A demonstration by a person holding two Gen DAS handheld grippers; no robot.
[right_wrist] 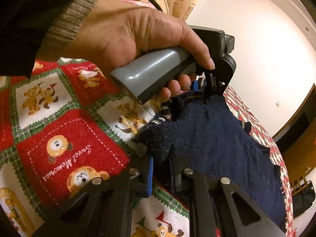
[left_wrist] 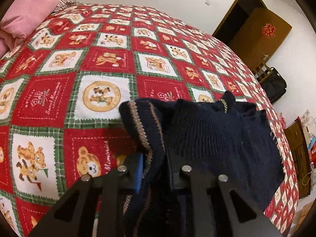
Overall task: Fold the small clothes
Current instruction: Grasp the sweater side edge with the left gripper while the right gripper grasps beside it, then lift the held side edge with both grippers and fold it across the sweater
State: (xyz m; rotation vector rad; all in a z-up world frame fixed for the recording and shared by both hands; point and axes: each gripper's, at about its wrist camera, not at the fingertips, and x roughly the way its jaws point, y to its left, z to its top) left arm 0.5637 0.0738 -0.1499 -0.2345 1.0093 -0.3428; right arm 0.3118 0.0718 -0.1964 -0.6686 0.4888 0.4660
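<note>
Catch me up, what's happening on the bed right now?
A person is folding a small dark blue sweater on a bed covered by a red, white and green bear-print blanket. The left gripper is clamped on the sweater's striped edge, and the right gripper has pinched another edge of it. In the right wrist view, the person's left hand is squeezing its gripper's grey handle. The sweater is bunched and partly lifted, not yet a neat fold.

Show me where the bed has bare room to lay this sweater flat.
The bedspread lies bare between the pink pillow and the navy sweater. It is crowded at the near edge, where both hand-held grippers, left and right, grip the sweater.
</note>
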